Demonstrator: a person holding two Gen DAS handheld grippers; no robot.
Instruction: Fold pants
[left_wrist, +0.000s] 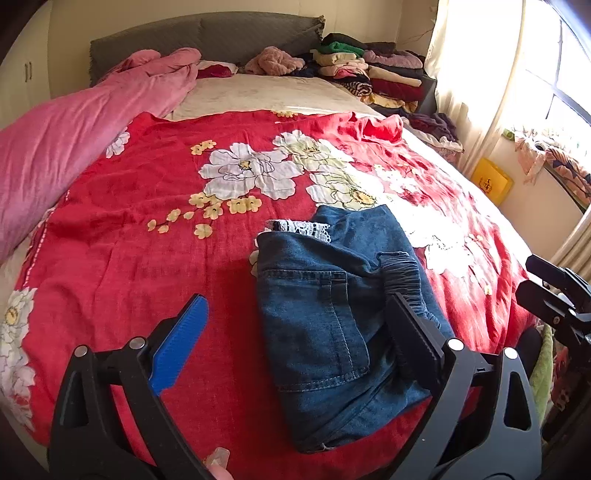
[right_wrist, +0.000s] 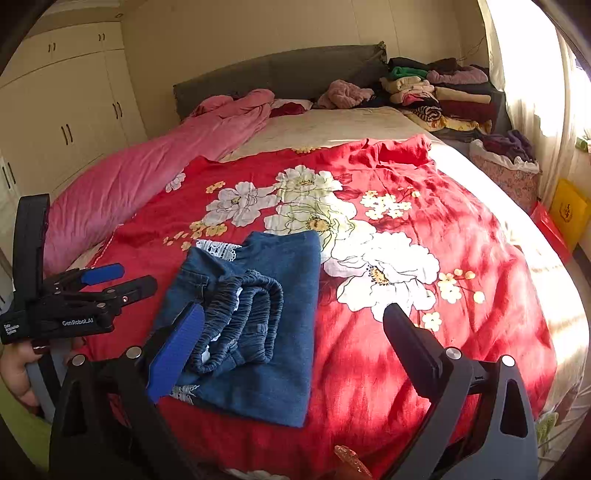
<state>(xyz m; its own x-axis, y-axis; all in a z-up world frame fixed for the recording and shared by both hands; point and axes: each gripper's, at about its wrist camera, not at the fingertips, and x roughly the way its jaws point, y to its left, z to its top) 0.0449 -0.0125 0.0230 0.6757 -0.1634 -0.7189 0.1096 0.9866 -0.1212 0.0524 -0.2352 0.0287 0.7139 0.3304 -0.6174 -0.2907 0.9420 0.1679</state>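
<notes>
The blue denim pants (left_wrist: 314, 332) lie folded into a compact rectangle on the red floral bedspread (left_wrist: 147, 277), with an elastic waistband on top and white lace trim at the far edge. My left gripper (left_wrist: 297, 299) hovers over them, open, its fingers not touching the cloth. In the right wrist view the pants (right_wrist: 291, 280) lie left of centre. My right gripper (right_wrist: 294, 308) hangs above their right edge, open and empty. The left gripper (right_wrist: 135, 278) shows at the left edge of this view, held by a hand (right_wrist: 14, 369). The right gripper (left_wrist: 526, 273) appears at the far right of the left wrist view.
A pink duvet (left_wrist: 55, 155) lies bunched along the bed's left side. Stacks of folded clothes (left_wrist: 369, 70) stand by the grey headboard. A basket of clothes (right_wrist: 506, 166) and a yellow box (right_wrist: 569, 214) sit beside the bed on the right. Wardrobe doors (right_wrist: 66, 110) fill the left wall.
</notes>
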